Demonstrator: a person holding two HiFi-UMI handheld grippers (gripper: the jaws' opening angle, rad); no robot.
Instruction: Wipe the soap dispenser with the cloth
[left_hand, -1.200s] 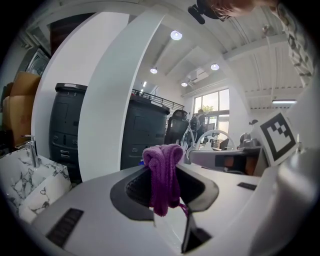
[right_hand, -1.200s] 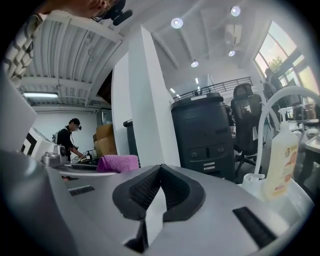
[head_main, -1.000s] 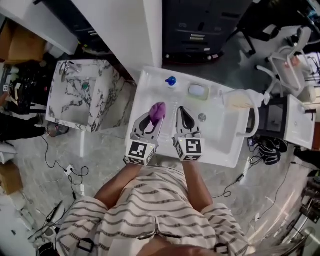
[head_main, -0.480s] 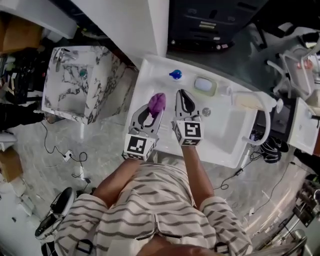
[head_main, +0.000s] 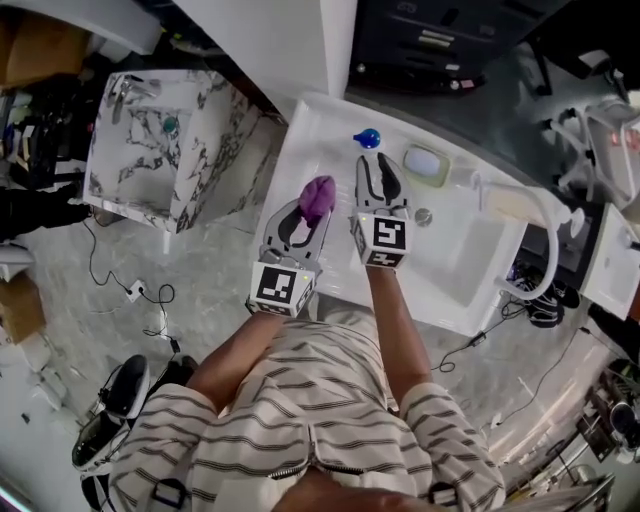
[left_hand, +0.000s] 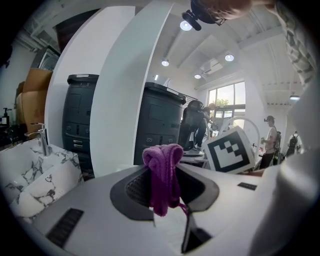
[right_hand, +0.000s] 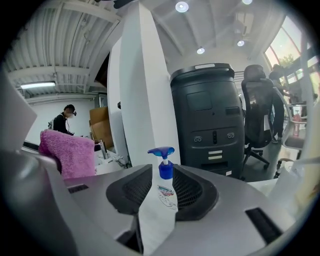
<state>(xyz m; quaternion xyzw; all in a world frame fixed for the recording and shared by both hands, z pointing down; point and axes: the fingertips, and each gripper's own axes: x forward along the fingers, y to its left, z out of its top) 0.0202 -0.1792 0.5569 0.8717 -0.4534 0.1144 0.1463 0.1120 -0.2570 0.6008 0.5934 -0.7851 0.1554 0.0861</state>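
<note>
The left gripper (head_main: 312, 212) keeps its fingers clamped on the bunched purple cloth (left_hand: 162, 165), ready to wipe, while the right gripper (head_main: 378, 170), fingers just opened and gripping nothing, lines up on the soap dispenser (right_hand: 165, 190) at the tabletop's (head_main: 300, 140) back edge, probably to steady it.

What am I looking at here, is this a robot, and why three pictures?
No robot: a person holds a hand tool with two jaws in each hand. One picture comes from a camera on the person's head, looking down at a white sink; the other two come from cameras riding on each tool. The left gripper pinches a purple cloth in its jaws. The right gripper: its jaws have just been opening and grip nothing; a soap dispenser with a blue pump stands at the sink's back, just ahead of them.
</note>
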